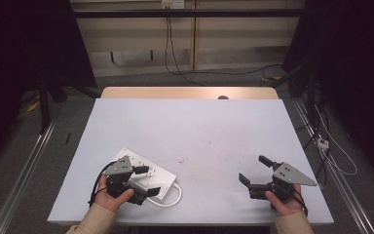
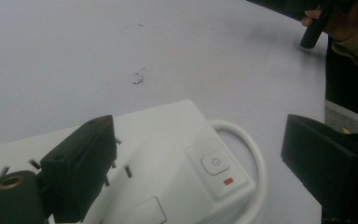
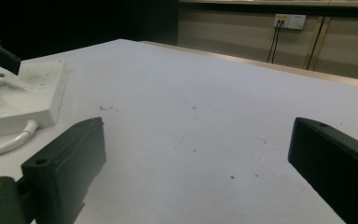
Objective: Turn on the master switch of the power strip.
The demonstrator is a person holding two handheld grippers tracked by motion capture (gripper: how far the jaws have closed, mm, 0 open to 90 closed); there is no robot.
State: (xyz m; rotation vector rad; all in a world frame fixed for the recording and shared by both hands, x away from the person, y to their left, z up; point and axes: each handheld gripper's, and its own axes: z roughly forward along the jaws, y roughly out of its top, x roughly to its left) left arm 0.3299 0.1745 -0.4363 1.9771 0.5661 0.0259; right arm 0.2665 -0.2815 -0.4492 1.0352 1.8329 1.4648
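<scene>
Left claw (image 1: 147,181) first: I see its two black jaws spread wide, hovering over the white power strip (image 1: 146,171) with nothing gripped; in the left gripper view one jaw hangs above the socket holes and the other sits off past the strip's end, beyond the curled white cable (image 2: 254,158). From there I can read the strip's switch (image 2: 216,163), a pale button with a small red mark below it, near the end where the cable leaves. The power strip lies flat on the table (image 1: 190,126) at its near left corner, angled, and its cable loops out on the side toward the table's middle. My left hand (image 1: 111,194) holds that tool from the near edge.

Right claw (image 1: 254,170) is open too, jaws well apart and empty, low over the bare white surface near the table's near right corner, well apart from the strip. My right hand (image 1: 286,201) grips it from below. In the right gripper view the strip shows far off at the left edge.

A few dark specks (image 1: 181,160) mark the tabletop between the two tools
</scene>
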